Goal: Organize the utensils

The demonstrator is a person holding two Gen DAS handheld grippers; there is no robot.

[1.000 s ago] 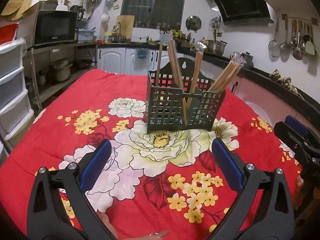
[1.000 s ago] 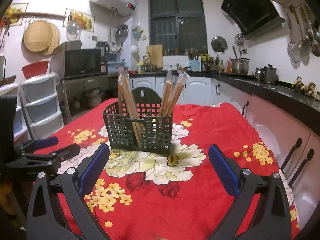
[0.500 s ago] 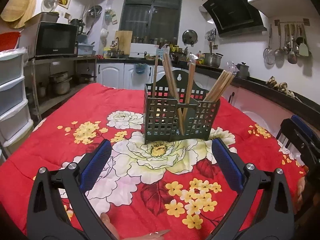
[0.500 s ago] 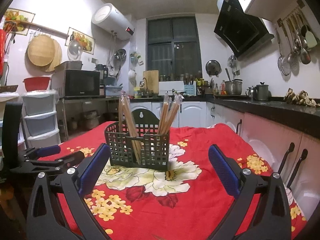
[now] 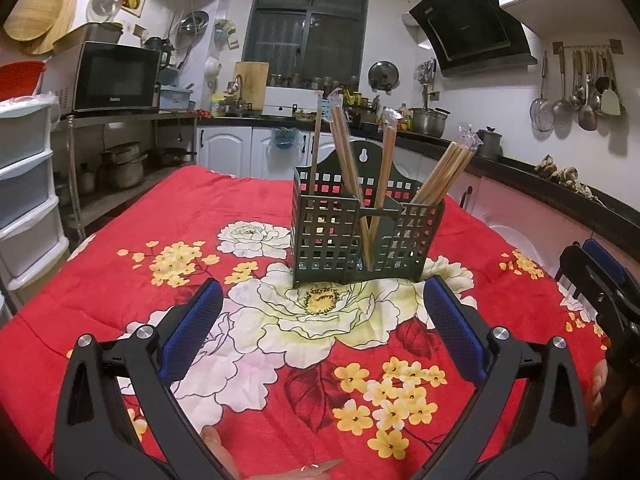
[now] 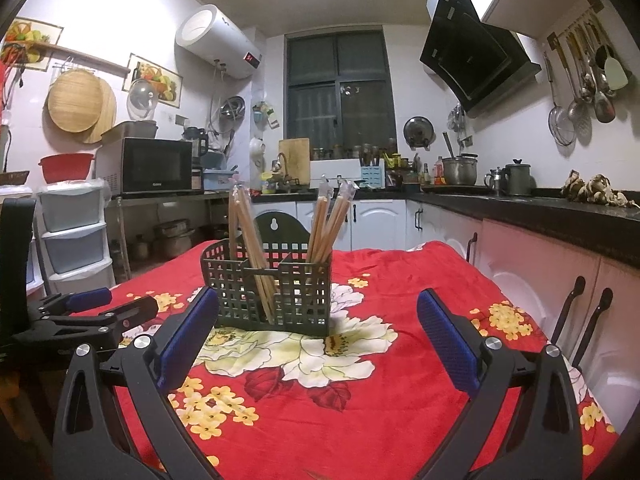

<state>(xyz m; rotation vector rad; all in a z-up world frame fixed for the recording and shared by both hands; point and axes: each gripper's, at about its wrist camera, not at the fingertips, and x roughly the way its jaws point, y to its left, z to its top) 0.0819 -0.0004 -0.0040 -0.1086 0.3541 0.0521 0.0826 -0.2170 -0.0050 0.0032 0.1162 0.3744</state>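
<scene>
Dark green lattice caddy (image 5: 366, 236) holds wrapped chopsticks (image 5: 444, 172) upright. Left gripper (image 5: 322, 326) and right gripper (image 6: 318, 326) both spread, empty; approach bundles from above, pinching mid-shaft.

My left tongs (image 5: 322, 300): the handles are running off the bottom edge of their own view, so my grip on them is hiding.
My right tongs (image 6: 318, 312): the handles are likewise getting cut off at the bottom edge.
My fingertip (image 5: 216, 450): only a sliver is peeking up between the left handles.
Chopsticks (image 5: 362, 184): their lower ends are disappearing behind the mesh of the holder (image 5: 360, 236) ahead of both tongs; how many are standing in each compartment, I cannot tell.
Holder's far wall: mostly hiding behind the sticks.
Jars on the far counter (image 6: 352, 152): too small to be reading.
</scene>
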